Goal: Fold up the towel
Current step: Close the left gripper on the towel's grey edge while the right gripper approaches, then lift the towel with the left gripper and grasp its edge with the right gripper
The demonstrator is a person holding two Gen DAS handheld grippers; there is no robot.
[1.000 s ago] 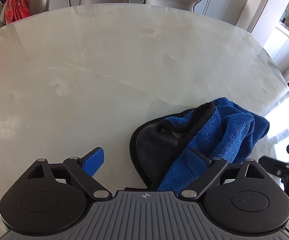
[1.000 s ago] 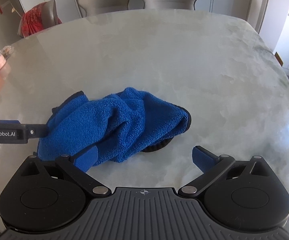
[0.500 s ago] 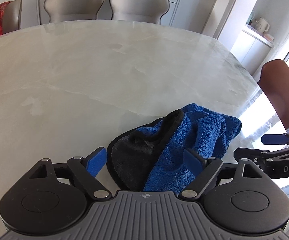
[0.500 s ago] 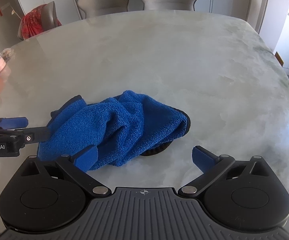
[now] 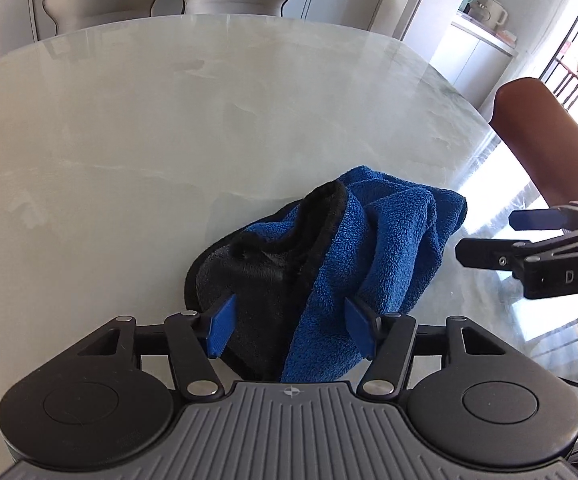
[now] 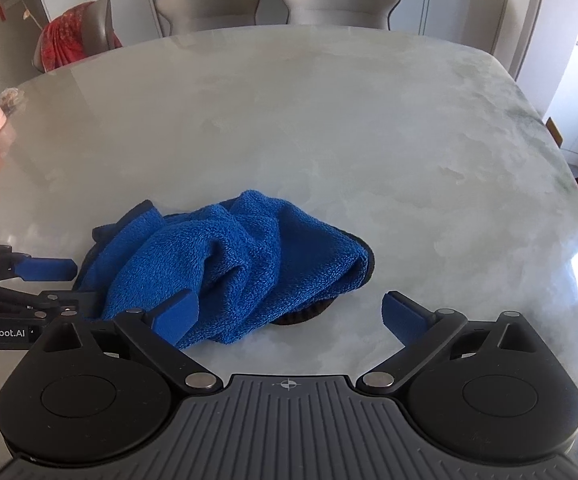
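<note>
While the towel [image 5: 369, 248] lay crumpled on the tabletop [image 5: 169, 140], we found both claws spread, gripping nothing. Left claw [image 5: 289, 326] straddled its near edge; right claw [image 6: 289, 316] hovered beside. We judged pinching a corner next.

A pale marble surface [image 6: 369, 128], glossy and rounded at the edges. On it, a blue towel [image 6: 249, 256] with a black underside lies crumpled in a heap near the front edge.
</note>
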